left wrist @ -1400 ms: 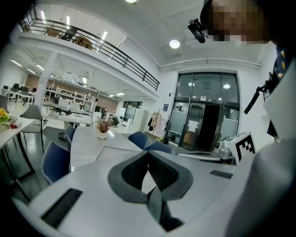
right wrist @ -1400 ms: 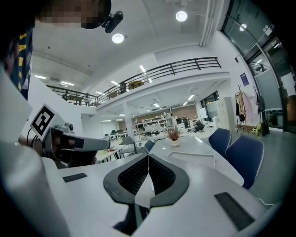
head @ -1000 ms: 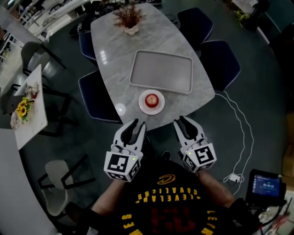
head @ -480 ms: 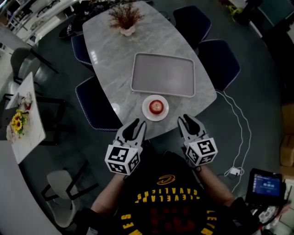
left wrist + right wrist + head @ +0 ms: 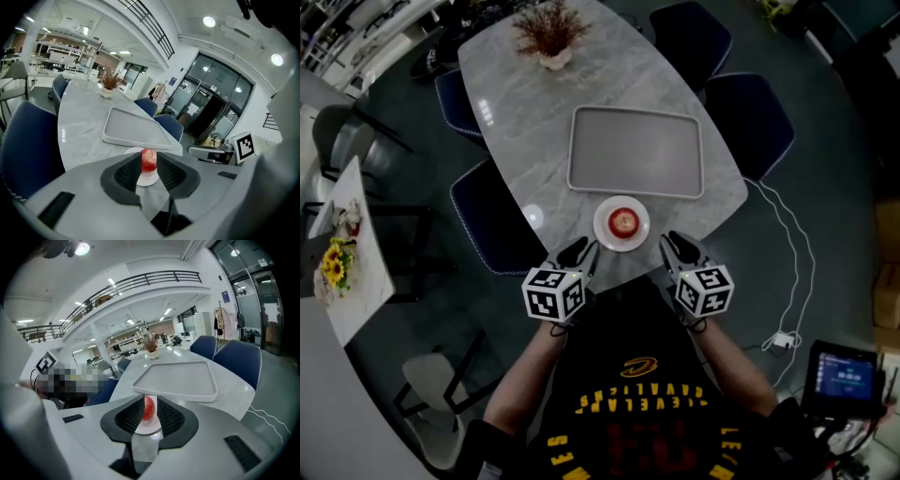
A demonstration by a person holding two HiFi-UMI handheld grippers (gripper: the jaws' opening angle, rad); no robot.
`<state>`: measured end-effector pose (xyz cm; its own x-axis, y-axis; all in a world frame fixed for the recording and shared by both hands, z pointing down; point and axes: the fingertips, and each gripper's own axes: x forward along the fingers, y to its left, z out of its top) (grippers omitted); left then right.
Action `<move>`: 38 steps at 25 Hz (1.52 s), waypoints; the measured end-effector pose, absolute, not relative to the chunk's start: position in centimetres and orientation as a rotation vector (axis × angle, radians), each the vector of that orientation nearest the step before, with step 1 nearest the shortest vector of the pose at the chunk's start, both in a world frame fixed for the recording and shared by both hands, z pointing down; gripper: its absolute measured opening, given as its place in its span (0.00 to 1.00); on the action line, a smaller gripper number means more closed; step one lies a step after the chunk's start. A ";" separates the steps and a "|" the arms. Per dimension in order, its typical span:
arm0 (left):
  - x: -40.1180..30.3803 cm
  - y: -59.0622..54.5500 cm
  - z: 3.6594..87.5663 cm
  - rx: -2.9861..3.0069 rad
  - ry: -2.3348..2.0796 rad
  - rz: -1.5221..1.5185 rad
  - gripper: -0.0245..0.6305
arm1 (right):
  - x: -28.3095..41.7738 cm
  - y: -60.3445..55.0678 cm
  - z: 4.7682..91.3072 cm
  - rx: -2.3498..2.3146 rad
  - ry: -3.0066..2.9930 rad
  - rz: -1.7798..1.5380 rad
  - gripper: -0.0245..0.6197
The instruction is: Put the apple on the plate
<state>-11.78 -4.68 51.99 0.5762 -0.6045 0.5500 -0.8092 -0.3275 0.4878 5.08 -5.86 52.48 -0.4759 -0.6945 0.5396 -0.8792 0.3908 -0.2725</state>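
- Apple (image 5: 623,222) sits on the white plate (image 5: 602,232), a little ahead of both grippers and between them, and it touches neither of them
- Left gripper (image 5: 581,251) is at the near edge of the table (image 5: 516,103), at the near left of the plate; its jaws stand a narrow way apart and hold nothing
- In the left gripper view the apple shows through this narrow gap, upright on the plate and well ahead of the tips
- Right gripper (image 5: 675,246) is at the near right of the plate, its jaws also narrowly apart and empty; in the right gripper view the apple is seen through the gap too, partly covered by one jaw
- Both grippers point toward the plate, so their tips lean a little toward each other
- Grey tray (image 5: 636,152) lies flat on the table just beyond the plate as seen from the grippers; I cannot tell if the two touch
- Dry plant in a pot (image 5: 546,33) stands at the far end of the table, well ahead of the grippers
- Blue chair (image 5: 483,220) is to the left of the left gripper, pushed under the table
- White cable (image 5: 787,244) lies on the floor to the right of the right gripper
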 end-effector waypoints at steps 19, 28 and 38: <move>-10.5 -9.6 65.2 1.713 -1.076 0.503 0.17 | 6.9 -10.0 65.4 1.217 -2.112 1.317 0.17; -10.9 -8.7 66.1 1.645 -1.050 0.463 0.17 | 5.1 -10.2 66.6 1.190 -2.064 1.447 0.17; -10.4 -7.4 66.9 1.566 -0.965 0.402 0.17 | 4.2 -9.5 67.2 1.120 -2.021 1.579 0.17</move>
<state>-10.42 -7.43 66.87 0.5969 -0.3542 0.7199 -0.7605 0.0361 0.6484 4.25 -9.50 67.18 -0.6309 -0.3715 0.6811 -0.7508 0.0713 -0.6567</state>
